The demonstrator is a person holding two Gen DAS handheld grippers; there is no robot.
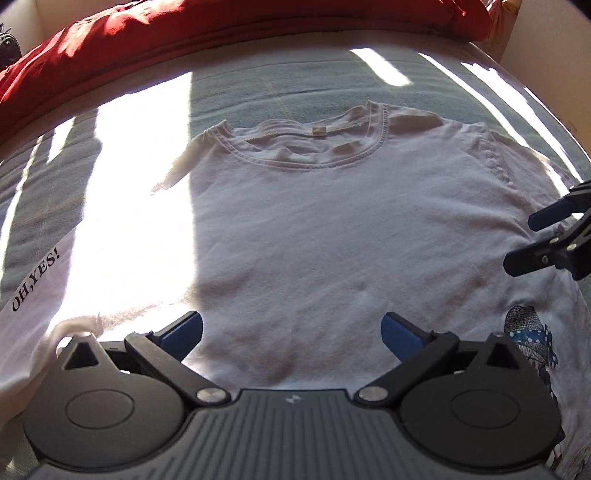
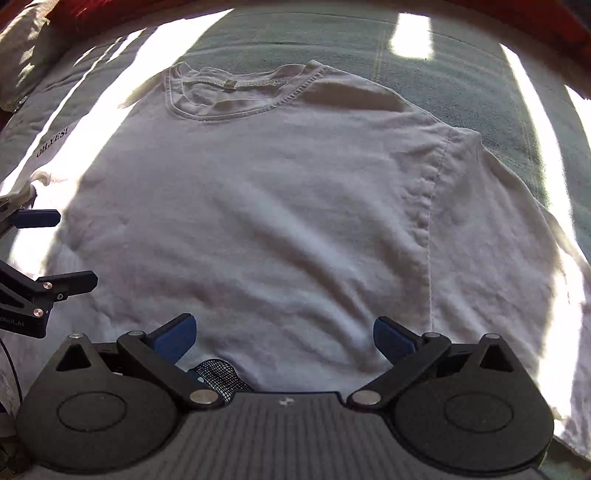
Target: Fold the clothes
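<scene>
A white T-shirt (image 1: 314, 229) lies spread on a grey-green bed cover (image 1: 280, 85), collar (image 1: 306, 147) at the far end. Its lower part looks folded up, with "OH,YES!" lettering (image 1: 35, 280) at the left and a printed picture (image 1: 532, 332) at the right. My left gripper (image 1: 291, 334) hovers open over the shirt's near edge, nothing between its blue pads. My right gripper (image 2: 284, 338) is open too, over the same shirt (image 2: 277, 221) farther right; it shows at the right edge in the left wrist view (image 1: 524, 243). In the right wrist view the left gripper (image 2: 75, 247) stands at the left edge.
A red blanket (image 1: 221, 26) is bunched along the far side of the bed. Bright sun stripes cross the cover and the shirt's left side. A pillow (image 2: 22, 48) lies at the far left in the right wrist view. A pale wall (image 1: 546, 51) stands at the far right.
</scene>
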